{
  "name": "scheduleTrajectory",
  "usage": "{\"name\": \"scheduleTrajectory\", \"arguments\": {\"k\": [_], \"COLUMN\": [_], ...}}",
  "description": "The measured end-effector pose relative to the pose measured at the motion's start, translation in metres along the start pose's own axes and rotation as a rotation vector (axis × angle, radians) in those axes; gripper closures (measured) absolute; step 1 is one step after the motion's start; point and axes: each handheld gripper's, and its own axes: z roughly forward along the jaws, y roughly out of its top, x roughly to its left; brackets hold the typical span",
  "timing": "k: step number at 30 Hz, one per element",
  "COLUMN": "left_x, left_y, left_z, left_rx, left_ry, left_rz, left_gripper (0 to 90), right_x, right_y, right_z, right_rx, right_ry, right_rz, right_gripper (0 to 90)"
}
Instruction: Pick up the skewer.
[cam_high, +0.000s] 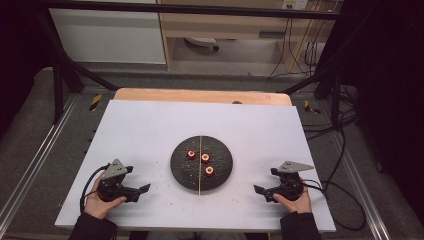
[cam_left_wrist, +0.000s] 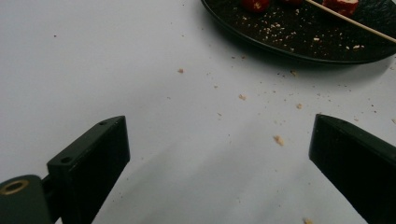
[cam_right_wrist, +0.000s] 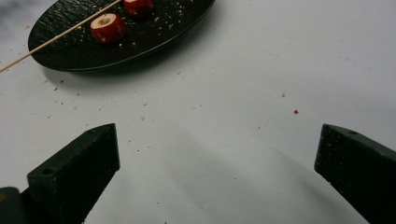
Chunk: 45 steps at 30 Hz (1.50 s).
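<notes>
The black plate (cam_high: 201, 164) sits between your two grippers, well ahead of both sets of fingers, with three red fruit pieces (cam_high: 205, 158) on it and a thin wooden skewer (cam_high: 200, 165) lying across its middle. Your left gripper (cam_high: 141, 190) rests on the white table (cam_high: 150, 125) with its fingers spread wide, holding nothing. Your right gripper (cam_high: 261, 190) does the same opposite. Crumbs (cam_left_wrist: 279, 139) lie scattered just ahead of the left fingers.
</notes>
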Motion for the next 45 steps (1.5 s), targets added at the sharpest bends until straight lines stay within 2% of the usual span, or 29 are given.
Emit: {"name": "scheduleTrajectory", "arguments": {"k": [11, 25, 45], "left_x": [-0.005, -0.015, -0.046], "left_y": [0.003, 0.011, 0.042], "left_z": [-0.001, 0.004, 0.022], "left_rx": [-0.009, 0.006, 0.013], "left_ry": [0.000, -0.009, -0.054], "left_rz": [0.014, 0.021, 0.056], "left_gripper": [4.8, 5.6, 9.1], "right_x": [0.000, 0.000, 0.000], "right_y": [0.000, 0.001, 0.001], "right_z": [0.000, -0.001, 0.000], "right_rx": [0.002, -0.004, -0.001], "right_ry": [-0.003, -0.007, -0.008], "right_rz": [-0.001, 0.006, 0.005], "right_gripper": [0.8, 0.8, 0.7]}}
